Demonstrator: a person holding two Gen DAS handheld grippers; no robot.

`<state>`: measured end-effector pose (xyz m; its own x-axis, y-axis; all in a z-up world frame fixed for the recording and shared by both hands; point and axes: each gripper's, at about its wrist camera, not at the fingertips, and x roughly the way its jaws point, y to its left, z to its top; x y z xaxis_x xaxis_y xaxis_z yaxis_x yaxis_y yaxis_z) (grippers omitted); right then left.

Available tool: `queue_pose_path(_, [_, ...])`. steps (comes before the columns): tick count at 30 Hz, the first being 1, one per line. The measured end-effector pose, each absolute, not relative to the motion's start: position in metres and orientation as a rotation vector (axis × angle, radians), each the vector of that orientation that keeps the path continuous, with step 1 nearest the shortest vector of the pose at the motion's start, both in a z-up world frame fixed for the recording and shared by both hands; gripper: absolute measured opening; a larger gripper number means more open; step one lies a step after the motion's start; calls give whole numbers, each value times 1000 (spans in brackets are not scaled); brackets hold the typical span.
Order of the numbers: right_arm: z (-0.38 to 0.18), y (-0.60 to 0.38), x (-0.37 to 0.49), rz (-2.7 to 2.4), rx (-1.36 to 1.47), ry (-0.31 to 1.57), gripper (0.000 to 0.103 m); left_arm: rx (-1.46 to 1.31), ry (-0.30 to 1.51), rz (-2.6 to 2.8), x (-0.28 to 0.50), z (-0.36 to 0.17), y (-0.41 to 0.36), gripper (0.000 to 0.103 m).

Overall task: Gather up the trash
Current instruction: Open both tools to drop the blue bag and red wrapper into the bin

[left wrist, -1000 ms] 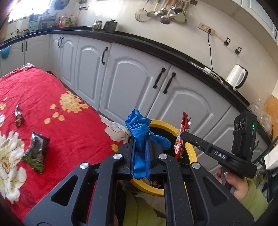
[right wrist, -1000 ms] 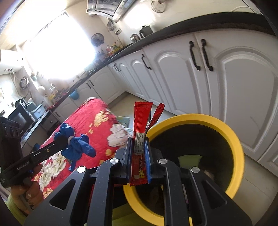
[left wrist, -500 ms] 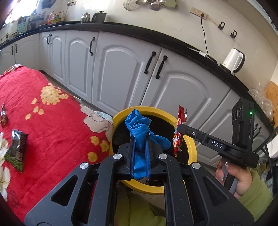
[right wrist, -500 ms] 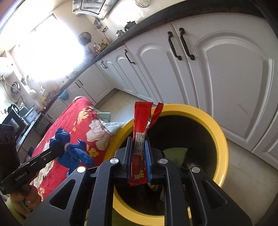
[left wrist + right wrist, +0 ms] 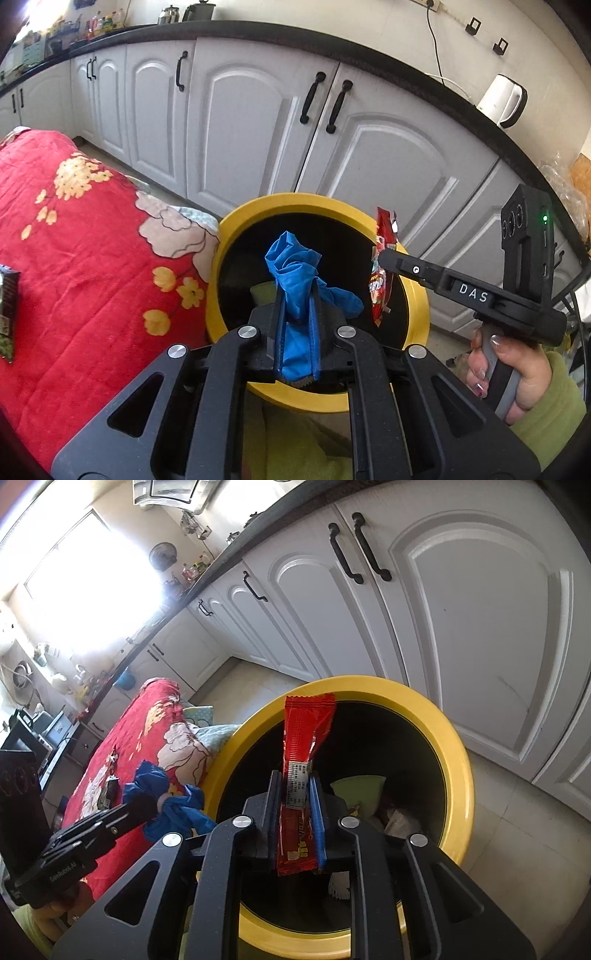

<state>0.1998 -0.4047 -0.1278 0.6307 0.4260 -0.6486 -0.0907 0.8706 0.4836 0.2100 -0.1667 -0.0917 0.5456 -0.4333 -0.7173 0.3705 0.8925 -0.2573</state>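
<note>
Before white kitchen cabinets (image 5: 461,627), over the yellow-rimmed bin (image 5: 458,760), the right gripper (image 5: 297,786), jaws just easing apart, still pinches a red wrapper (image 5: 306,731) pointing twelve o'clock, while the left gripper (image 5: 297,310) clamps crumpled blue plastic (image 5: 295,269).

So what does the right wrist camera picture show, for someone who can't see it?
The right tongs, whose jaws have just been opening, have a red snack wrapper between them over a yellow-rimmed bin with trash inside. At left, the left tongs grip a crumpled blue glove beside a red flowered cloth, with white kitchen cabinets behind.
</note>
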Motion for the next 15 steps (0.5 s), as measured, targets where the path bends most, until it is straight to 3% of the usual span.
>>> queue_pose_path(4, [-128, -409, 198, 291, 451, 838, 36, -82, 888, -485, 212, -96, -170, 6])
queue_pose_path(7, [-126, -413, 197, 275, 462, 828, 43, -83, 891, -482, 213, -98, -171, 14])
queue_pose_path(12, [-120, -418, 193, 252, 478, 799, 56, -108, 879, -470, 212, -95, -165, 73])
queue_pose_path(15, [-116, -419, 193, 242, 482, 786, 64, -157, 876, -455, 213, -93, -155, 91])
